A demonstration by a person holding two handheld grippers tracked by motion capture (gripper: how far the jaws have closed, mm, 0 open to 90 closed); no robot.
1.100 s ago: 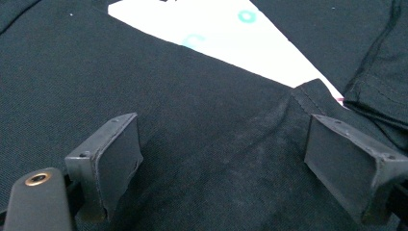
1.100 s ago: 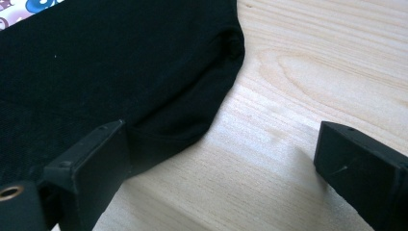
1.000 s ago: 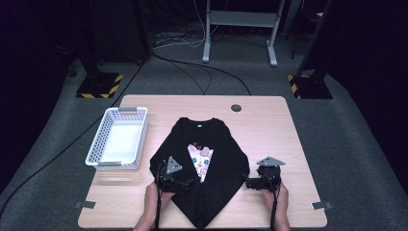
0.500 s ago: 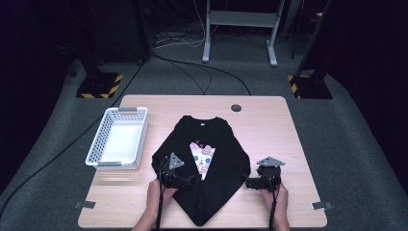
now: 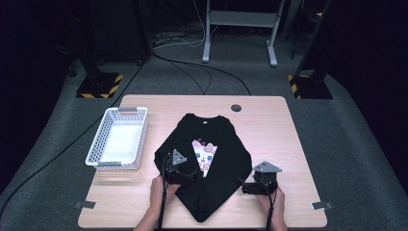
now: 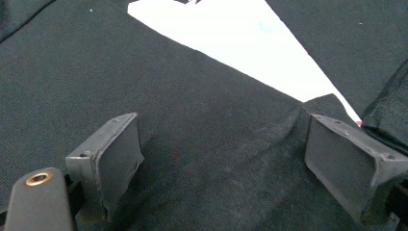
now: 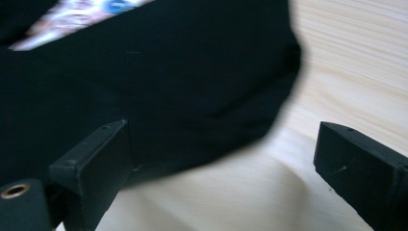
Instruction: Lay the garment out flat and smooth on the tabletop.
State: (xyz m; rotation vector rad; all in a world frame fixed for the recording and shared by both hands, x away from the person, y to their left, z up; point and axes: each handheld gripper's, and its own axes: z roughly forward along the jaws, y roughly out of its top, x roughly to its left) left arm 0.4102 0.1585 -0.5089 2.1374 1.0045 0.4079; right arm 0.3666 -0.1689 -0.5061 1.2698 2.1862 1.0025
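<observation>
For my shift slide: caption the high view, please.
Black printed T-shirt half-folded on wooden table, open grippers at both sides, white basket left.

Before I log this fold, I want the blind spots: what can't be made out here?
- Black cotton T-shirt: its cartoon print is half covered by the folded-in sides in the high view.
- White plastic mesh basket: its near inner wall is hidden by its rim.
- Right gripper view: shirt edge blurred.

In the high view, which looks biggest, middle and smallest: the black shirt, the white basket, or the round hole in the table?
Largest: black shirt
Middle: white basket
Smallest: round hole
</observation>
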